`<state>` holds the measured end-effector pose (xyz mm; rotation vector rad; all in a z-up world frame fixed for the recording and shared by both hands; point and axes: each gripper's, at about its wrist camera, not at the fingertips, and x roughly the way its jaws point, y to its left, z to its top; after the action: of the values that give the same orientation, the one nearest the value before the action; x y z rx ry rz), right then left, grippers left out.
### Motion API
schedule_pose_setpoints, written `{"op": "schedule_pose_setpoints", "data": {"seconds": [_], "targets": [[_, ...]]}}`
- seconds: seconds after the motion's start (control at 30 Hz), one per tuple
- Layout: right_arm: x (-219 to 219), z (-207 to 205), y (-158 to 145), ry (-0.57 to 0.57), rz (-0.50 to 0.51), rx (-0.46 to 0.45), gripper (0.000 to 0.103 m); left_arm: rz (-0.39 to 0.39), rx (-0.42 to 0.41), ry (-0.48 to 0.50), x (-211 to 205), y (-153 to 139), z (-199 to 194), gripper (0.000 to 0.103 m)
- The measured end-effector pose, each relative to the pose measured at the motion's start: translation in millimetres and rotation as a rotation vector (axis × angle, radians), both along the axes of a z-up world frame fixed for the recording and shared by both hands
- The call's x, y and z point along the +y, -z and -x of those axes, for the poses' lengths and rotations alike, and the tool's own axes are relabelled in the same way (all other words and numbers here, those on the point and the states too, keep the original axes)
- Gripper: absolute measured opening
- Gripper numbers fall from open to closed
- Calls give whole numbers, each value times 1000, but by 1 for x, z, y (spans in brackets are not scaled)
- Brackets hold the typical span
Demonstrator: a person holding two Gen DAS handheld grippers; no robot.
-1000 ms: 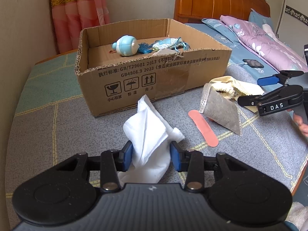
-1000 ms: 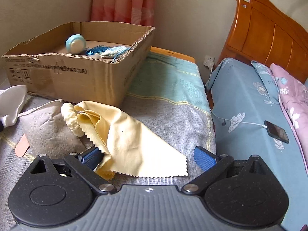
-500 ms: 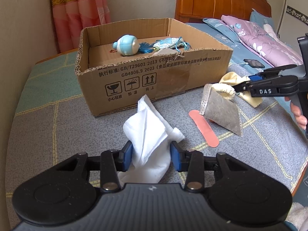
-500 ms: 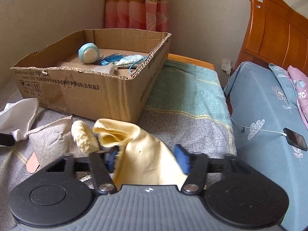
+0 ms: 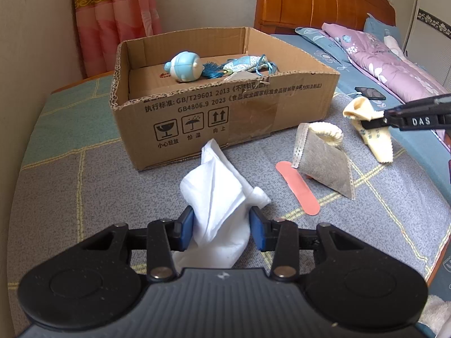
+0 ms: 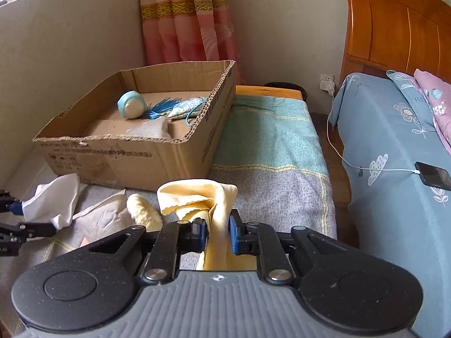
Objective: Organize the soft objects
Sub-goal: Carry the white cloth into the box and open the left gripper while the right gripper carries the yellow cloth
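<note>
Right now each gripper has cloth in it. The left gripper (image 5: 221, 226) has its blue pads (image 5: 186, 228) pressed against a bunched white cloth (image 5: 218, 197), whose loose end rises in a peak toward the cardboard box (image 5: 225, 112) while its lower part lies on the grey checked blanket (image 5: 84, 197). The right gripper (image 6: 218, 235) is closed narrowly on a pale yellow cloth (image 6: 203, 197) with pinked edges; seen from the left wrist, that cloth (image 5: 372, 129) hangs clear of the blanket at the right, well apart from the white one.

Between the two cloths lies a grey triangular fabric pouch (image 5: 324, 163) with a lace edge, and a cream fuzzy roll (image 5: 328, 135) rests against its far side. A flat salmon-pink strip (image 5: 297, 187) lies just beside the pouch on its near left, one end tucked under it.

The open box sits far of these things on the blanket. Inside it are a round light-blue toy (image 5: 184, 66), a blue tassel (image 5: 210, 70) and a patterned blue-and-white sachet (image 5: 245, 63), close together near the far wall; the right wrist view also shows a grey fabric piece (image 6: 152, 129) near the box's front wall.

To the right stands a bed with a blue sheet (image 6: 394, 146), a black phone (image 6: 432, 176) on a white charging cable (image 6: 338, 149), and a wooden headboard (image 6: 394, 28). Pink curtains (image 6: 183, 19) hang at the far wall.
</note>
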<state>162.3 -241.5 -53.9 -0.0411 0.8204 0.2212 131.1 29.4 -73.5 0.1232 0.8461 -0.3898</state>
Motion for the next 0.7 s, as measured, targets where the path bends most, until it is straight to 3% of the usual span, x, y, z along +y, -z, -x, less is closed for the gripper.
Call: {"op": "schedule_pose_setpoints", "data": {"seconds": [0.27,0.3,0.37,0.4,0.63,0.7], "targets": [[13,7,17,-13,74,51,22,-4,-6,7,0,0,0,43],[15,8,18,-14,89,44,26,-5,-7,7,0,0,0,43],[18,8,17,-19,112,12,59,-4,-6,5,0,0,0,43],[19,9,16,-27,121,-13,63,-3,-6,5,0,0,0,43],[20,-15,30,-54,121,12,63,5,-3,1,1,1,-1,42],[22,-14,30,-53,130,0,51,8,-1,3,2,0,-1,40]]}}
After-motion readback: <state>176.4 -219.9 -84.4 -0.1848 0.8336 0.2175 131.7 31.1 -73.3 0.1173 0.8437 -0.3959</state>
